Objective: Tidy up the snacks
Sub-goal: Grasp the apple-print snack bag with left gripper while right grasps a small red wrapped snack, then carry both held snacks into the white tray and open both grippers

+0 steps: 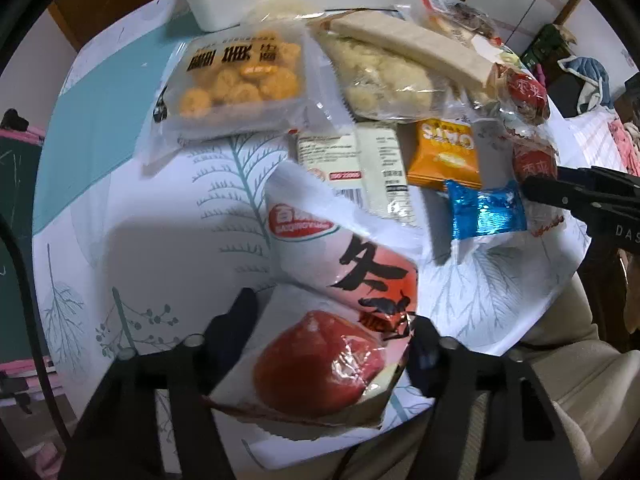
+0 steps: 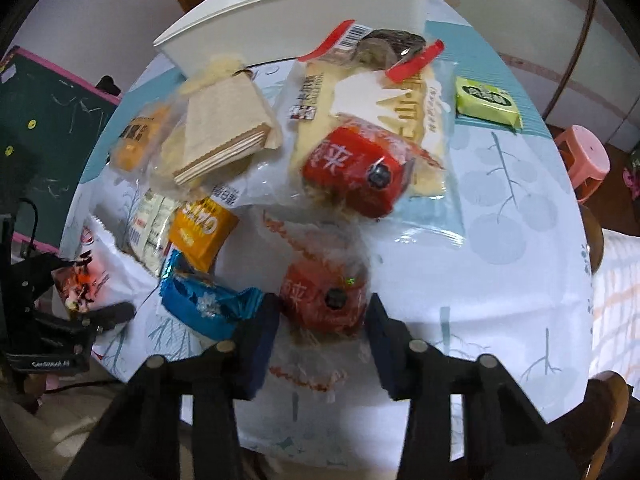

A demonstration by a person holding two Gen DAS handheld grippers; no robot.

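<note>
A white and red snack bag [image 1: 332,344] with a red fruit printed on it lies at the near edge of the table. My left gripper [image 1: 334,312] points steeply down over it, and both pads press on the bag's sides. A red snack in a clear wrapper [image 2: 320,300] sits between the pads of my right gripper [image 2: 323,302], which is shut on it. A second red snack [image 2: 356,168] lies on a larger pack behind it. The white bin [image 2: 300,12] stands at the far edge.
Packs crowd the leaf-print cloth [image 1: 160,216]: a tray of golden biscuits [image 1: 236,80], an orange oats pack [image 1: 444,152], a blue foil pack [image 1: 486,210], wafers [image 2: 224,128] and a green pack [image 2: 486,100]. A pink stool [image 2: 586,156] stands beyond the table.
</note>
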